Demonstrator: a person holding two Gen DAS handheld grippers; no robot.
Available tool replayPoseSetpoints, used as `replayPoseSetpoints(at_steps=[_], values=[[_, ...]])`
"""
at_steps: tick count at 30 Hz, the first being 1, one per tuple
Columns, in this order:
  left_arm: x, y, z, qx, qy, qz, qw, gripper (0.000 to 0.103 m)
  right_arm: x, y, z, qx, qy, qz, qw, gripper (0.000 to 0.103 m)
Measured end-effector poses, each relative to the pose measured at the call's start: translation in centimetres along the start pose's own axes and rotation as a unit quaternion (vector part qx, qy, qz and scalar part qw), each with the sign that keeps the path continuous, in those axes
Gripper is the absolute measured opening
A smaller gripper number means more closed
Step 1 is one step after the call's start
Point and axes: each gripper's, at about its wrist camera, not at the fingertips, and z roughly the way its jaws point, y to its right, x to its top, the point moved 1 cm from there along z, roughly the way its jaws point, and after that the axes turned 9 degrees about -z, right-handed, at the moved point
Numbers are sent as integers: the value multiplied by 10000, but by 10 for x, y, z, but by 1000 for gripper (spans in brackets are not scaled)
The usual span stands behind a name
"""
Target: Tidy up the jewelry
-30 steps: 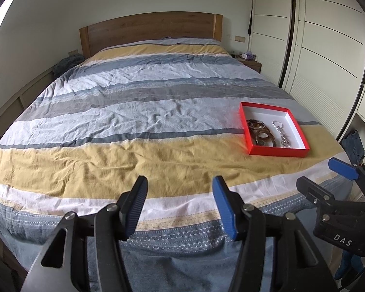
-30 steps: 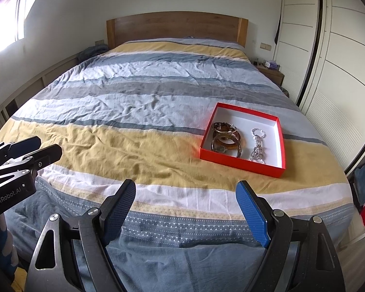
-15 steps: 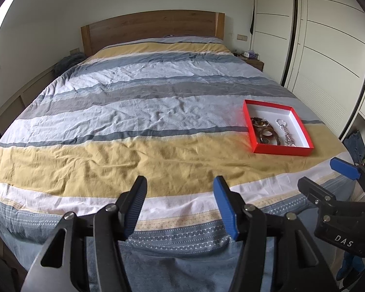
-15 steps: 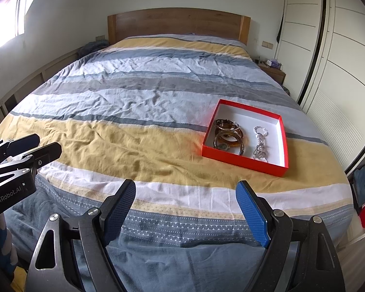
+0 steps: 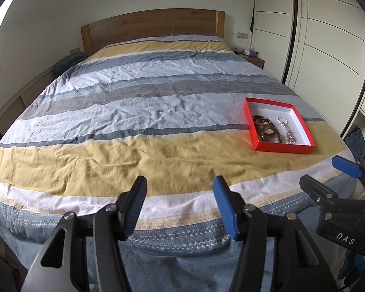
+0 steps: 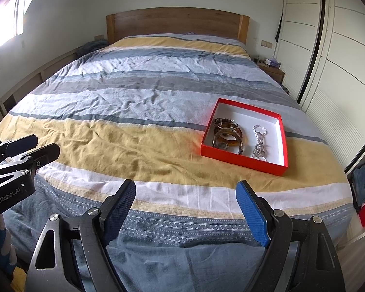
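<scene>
Right wrist view: both claws spread, empty; bangles lie in red box

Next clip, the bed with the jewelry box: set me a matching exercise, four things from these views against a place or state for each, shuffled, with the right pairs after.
Things:
1. red box
2. brown bangles
3. silver chain
4. right gripper

Places or states:
A. in the box, on the side nearer the wardrobe
B. open, nothing between its fingers, over the foot of the bed
C. on the bedspread, partly on its yellow stripe
D. stacked in the box, on the side away from the wardrobe

Pairs: 1-C, 2-D, 3-A, 4-B
</scene>
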Motion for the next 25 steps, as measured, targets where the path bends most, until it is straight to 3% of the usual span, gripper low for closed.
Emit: replayPoseSetpoints(at_steps=[25], values=[[-1, 0, -1, -1, 2, 13, 10000, 55, -1, -4, 1, -5, -45, -60, 10000, 84]])
